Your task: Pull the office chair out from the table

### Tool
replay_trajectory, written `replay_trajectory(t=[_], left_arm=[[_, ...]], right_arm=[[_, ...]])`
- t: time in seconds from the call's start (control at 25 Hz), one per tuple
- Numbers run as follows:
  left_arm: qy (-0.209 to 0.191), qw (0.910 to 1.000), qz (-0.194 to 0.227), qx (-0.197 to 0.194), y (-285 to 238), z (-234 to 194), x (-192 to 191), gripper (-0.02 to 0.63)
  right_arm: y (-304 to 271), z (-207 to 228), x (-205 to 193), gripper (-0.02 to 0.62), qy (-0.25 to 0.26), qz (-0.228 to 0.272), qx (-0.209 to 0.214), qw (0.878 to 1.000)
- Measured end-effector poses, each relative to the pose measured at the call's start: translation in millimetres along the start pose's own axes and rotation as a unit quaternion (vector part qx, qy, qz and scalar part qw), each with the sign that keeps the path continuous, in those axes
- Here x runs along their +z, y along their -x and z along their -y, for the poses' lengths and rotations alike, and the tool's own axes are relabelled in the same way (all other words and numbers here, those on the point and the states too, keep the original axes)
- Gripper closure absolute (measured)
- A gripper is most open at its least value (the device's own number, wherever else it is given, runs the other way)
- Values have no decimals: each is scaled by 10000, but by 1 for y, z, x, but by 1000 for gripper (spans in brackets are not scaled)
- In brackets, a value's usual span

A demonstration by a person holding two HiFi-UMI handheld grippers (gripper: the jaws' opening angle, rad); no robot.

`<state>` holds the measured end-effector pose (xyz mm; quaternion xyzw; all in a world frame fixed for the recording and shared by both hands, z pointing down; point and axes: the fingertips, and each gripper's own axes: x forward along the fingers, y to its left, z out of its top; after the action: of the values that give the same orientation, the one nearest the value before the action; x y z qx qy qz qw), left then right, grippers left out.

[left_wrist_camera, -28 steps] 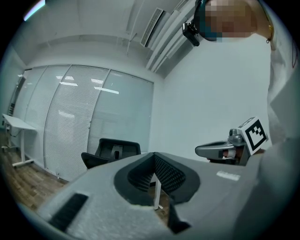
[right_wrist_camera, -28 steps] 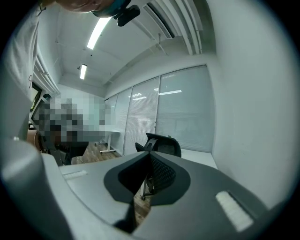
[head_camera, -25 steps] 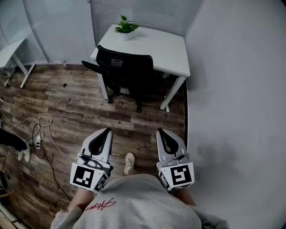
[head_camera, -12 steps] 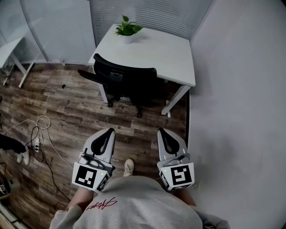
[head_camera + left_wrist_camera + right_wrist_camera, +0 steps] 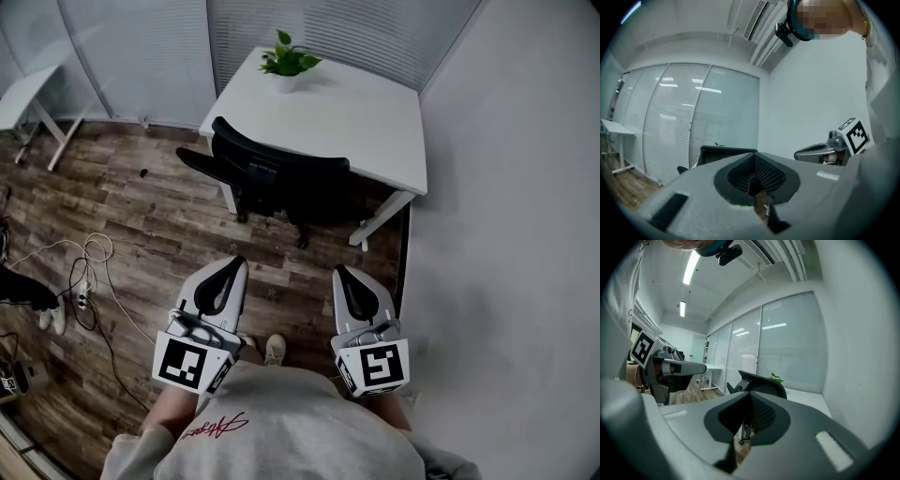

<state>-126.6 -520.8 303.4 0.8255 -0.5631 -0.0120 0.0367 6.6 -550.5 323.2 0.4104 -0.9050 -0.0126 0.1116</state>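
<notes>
A black office chair point(image 5: 277, 178) with a mesh back stands tucked under the white table point(image 5: 361, 117), its backrest toward me. My left gripper point(image 5: 232, 265) and right gripper point(image 5: 341, 273) are held side by side in front of my chest, both shut and empty, still well short of the chair. In the left gripper view the chair's backrest point(image 5: 722, 152) rises just past my shut jaws, with the right gripper point(image 5: 825, 151) off to the side. The right gripper view shows the chair point(image 5: 761, 387) ahead, beyond the jaw tips.
A potted plant point(image 5: 287, 64) stands at the table's far edge. A white wall point(image 5: 516, 234) runs along the right. Loose cables point(image 5: 84, 272) lie on the wood floor at left. Another white desk point(image 5: 28, 98) is at far left, with blinds behind.
The chair and table have come closer in the head view as I stepped forward. Both grippers kept their pose, side by side and shut.
</notes>
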Motion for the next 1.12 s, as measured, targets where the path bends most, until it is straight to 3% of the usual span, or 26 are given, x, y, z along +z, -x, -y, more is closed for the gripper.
replay_trajectory(t=[0.36,0.64,0.88,1.12], left_arm=[[-168,9994,-134,-283,-12,-24,5,612],[-458,9975,-172,-502,-24,-43,4,612],[-1062,9923,-307,-567,-37,-64,-8,612],[-2109,9715,-640,-872,-56,-84,-20,577]], right_arm=[[-20,1,15,600,-37,61,-257,9996],[-41,-10,8,600,100,-43,-131,9999],[-63,-18,10,600,700,133,143,9974],[-82,-13,-4,579,1385,-192,361,9895]])
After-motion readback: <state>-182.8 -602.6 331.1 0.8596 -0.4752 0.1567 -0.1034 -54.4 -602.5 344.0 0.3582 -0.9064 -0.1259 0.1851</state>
